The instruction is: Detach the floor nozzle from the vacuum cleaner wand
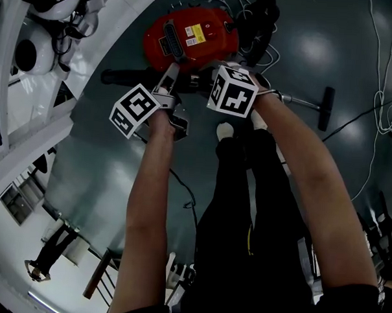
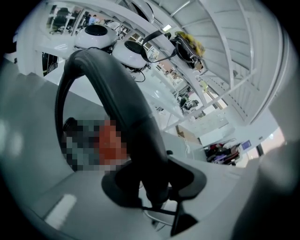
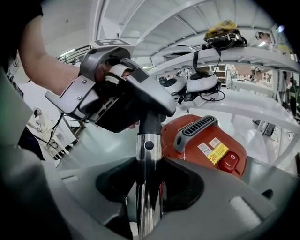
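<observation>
By red vac (image 3: 211,140), L gripper (image 2: 154,185) clamps hose handle (image 2: 126,93), R gripper (image 3: 149,185) clamps chrome wand (image 3: 149,145).

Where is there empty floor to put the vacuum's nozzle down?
Bare floor lies between the white shelves and the left arm. Another patch sits between the floor nozzle and the white cable. Around the red vacuum it's crowded with cords.

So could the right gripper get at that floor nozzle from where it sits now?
Probably not yet: the right gripper is clamped on the wand, and the floor nozzle lies at the wand's far end. Nothing seems to stand between them, though.
</observation>
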